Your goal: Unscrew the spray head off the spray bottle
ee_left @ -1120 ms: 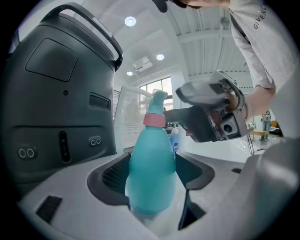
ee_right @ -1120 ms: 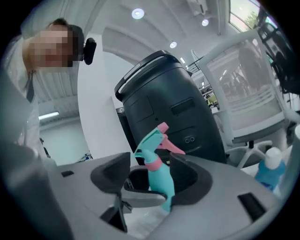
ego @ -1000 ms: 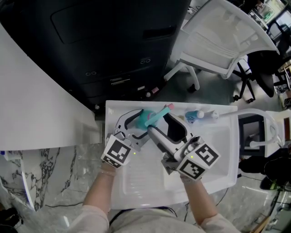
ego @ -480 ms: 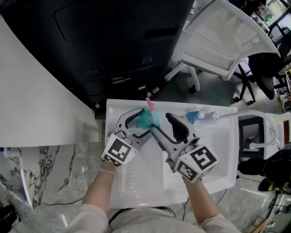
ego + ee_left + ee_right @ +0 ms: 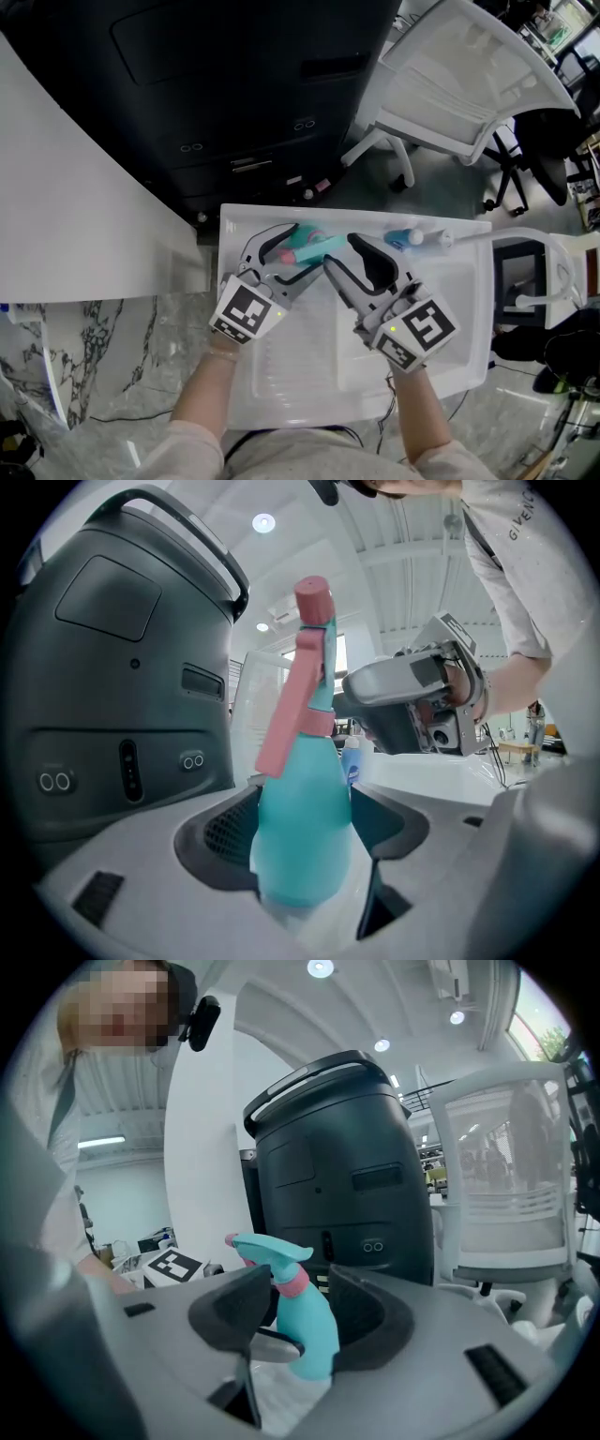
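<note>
Rolled since a second ago, jaws just closing to half-wide, the right gripper brackets the spray head between them, not yet pinching; it should bite the pink collar squarely while the left gripper clamps the spray bottle.

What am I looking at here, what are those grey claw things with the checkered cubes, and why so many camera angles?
Someone is holding a pair of grey hand-held tongs in each hand. The marker cubes are part of those tools. The overhead picture comes from a camera on the person's head, looking down. The other two come from cameras riding on each tool.

On the white tabletop lies a small blue-and-white bottle. The left tongs grip a teal plastic spray bottle by its body. The right tongs have just been closing around its pink collar, below the spray head, and apparently aren't pinching it yet.
</note>
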Demonstrator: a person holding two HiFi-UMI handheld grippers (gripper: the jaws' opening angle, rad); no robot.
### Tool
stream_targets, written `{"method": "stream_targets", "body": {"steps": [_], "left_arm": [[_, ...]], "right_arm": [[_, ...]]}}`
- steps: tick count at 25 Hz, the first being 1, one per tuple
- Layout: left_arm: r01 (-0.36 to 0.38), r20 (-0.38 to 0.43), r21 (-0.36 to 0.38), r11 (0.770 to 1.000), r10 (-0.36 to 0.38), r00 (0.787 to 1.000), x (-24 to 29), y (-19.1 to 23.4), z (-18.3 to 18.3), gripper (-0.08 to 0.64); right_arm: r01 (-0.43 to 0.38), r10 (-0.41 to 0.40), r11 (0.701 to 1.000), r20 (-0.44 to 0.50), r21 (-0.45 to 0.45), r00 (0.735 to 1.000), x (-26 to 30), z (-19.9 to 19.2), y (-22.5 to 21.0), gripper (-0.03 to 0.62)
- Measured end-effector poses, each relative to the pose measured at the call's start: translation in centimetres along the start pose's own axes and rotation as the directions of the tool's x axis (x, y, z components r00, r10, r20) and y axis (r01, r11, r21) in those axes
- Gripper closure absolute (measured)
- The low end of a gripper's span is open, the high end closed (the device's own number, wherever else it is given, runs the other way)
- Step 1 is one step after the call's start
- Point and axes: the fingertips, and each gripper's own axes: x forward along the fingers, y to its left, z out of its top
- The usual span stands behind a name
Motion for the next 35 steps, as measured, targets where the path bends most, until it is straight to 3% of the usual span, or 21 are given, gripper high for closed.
{"method": "stream_targets", "body": {"steps": [5,11,22,35], "left_arm": [[-0.005,0.001,-0.003,1.000,0.005,1.000,-0.1,0.0,0.0,0.249],[-0.011,0.001,-0.006,1.000,0.011,1.000,0.0,0.1,0.0,0.249],[-0.018,0.006,-0.009,1.000,0.018,1.000,0.0,0.0,-0.1,0.249],[-0.023,0.005,-0.005,1.000,0.023,1.000,0.1,0.3,0.0,0.249]], "right_arm": [[-0.002,0.002,0.993,0.000,-0.120,1.000,1.9,-0.7,0.9,0.388],[0.032,-0.020,0.988,0.078,-0.154,0.997,3.5,0.0,1.6,0.401],[0.066,-0.037,0.984,0.167,-0.168,0.985,3.3,0.7,1.5,0.439],[0.022,-0.003,0.998,0.271,-0.064,0.963,2.2,4.7,1.1,0.440]]}}
